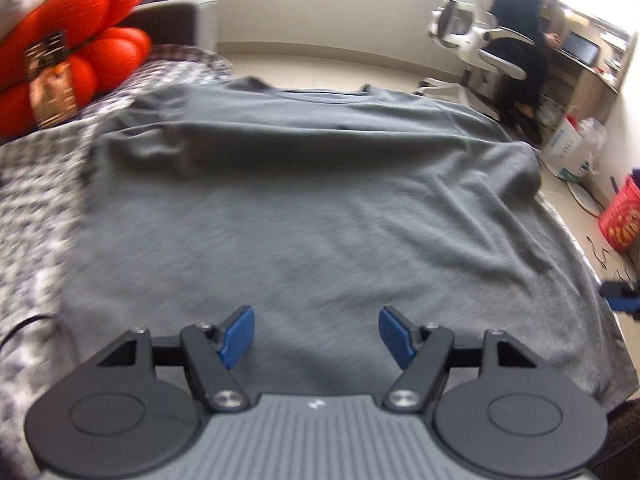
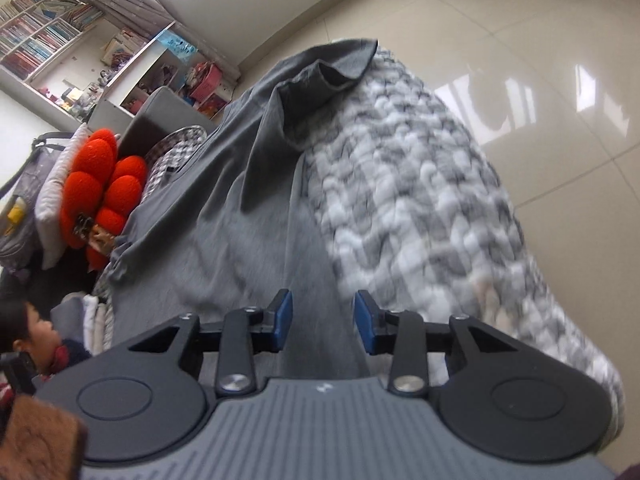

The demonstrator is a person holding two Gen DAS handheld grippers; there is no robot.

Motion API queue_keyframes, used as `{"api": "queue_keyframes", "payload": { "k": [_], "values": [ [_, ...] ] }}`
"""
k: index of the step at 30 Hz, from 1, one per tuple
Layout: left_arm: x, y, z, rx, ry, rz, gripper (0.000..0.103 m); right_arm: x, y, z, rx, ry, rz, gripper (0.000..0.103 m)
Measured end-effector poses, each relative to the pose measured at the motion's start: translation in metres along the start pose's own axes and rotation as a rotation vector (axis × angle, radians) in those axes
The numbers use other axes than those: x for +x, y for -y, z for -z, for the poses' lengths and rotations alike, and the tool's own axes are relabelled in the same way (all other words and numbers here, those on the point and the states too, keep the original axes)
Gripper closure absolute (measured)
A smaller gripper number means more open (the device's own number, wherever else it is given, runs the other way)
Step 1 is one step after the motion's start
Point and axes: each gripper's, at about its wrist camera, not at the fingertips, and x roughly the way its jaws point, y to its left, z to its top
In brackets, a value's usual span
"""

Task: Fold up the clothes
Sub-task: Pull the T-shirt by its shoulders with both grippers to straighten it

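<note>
Two black two-finger grippers w/ blue pads hang over a plain grey cotton T-shirt (image 1: 304, 184) spread on a grey-and-white patterned blanket (image 1: 36, 184). Left gripper (image 1: 316, 334): jaws well apart, nothing between the pads, only shirt cloth below them. Right gripper (image 2: 322, 320): jaws apart but narrower, no cloth pinched; a strip of the shirt runs under the gap, w/ the blanket edge just at 3 o'clock of it. In the left wrist view the shirt fills the middle, neck hem at 12 o'clock, body lying fairly flat w/ soft wrinkles, right side draping off toward 3 o'clock. In the right wrist view the shirt runs from 6 up to 12 o'clock, one sleeve (image 2: 332, 68) rumpled and folded over itself near 12. A red-orange lobed plush cushion (image 1: 68, 48) sits at 10 o'clock of the shirt, touching the blanket. A white swivel office chair (image 1: 468, 36) w/ a seated person in dark clothes (image 1: 520, 28) is at 1 o'clock, well apart, by a wooden desk. A red plastic basket (image 1: 620, 216) stands on the tile floor at 3 o'clock. A white bookshelf full of books (image 2: 36, 28) shows at 10 o'clock in the right wrist view. Both views are motion-blurred.
</note>
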Motion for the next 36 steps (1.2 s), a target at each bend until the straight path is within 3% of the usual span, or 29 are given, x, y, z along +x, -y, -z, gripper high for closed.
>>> {"api": "queue_keyframes", "payload": {
  "k": [6, 12, 18, 19, 23, 27, 33, 36],
  "values": [
    [-0.029, -0.039, 0.012, -0.071, -0.099, -0.055, 0.033, -0.018, 0.002, 0.023, -0.026, -0.078, -0.016, 0.063],
    [-0.059, -0.066, 0.03, -0.091, -0.156, -0.008, 0.036, -0.026, 0.0, 0.033, -0.045, -0.145, -0.022, 0.063],
    [-0.082, -0.093, 0.037, -0.137, -0.185, 0.02, 0.05, -0.028, -0.001, 0.038, -0.062, -0.187, -0.005, 0.063],
    [-0.081, -0.098, 0.039, -0.149, -0.2, 0.029, 0.056, -0.028, -0.001, 0.039, -0.065, -0.192, 0.0, 0.063],
    [-0.072, -0.111, 0.045, -0.195, -0.261, 0.035, 0.063, -0.028, -0.002, 0.041, -0.071, -0.207, 0.012, 0.063],
    [-0.059, -0.11, 0.048, -0.178, -0.301, -0.009, 0.064, -0.027, -0.002, 0.041, -0.067, -0.213, 0.021, 0.063],
    [-0.05, -0.109, 0.052, -0.089, -0.353, -0.184, 0.065, -0.025, -0.004, 0.041, -0.063, -0.218, 0.038, 0.063],
    [-0.046, -0.107, 0.055, -0.038, -0.379, -0.209, 0.064, -0.022, -0.004, 0.042, -0.081, -0.228, 0.06, 0.063]
  ]
}}
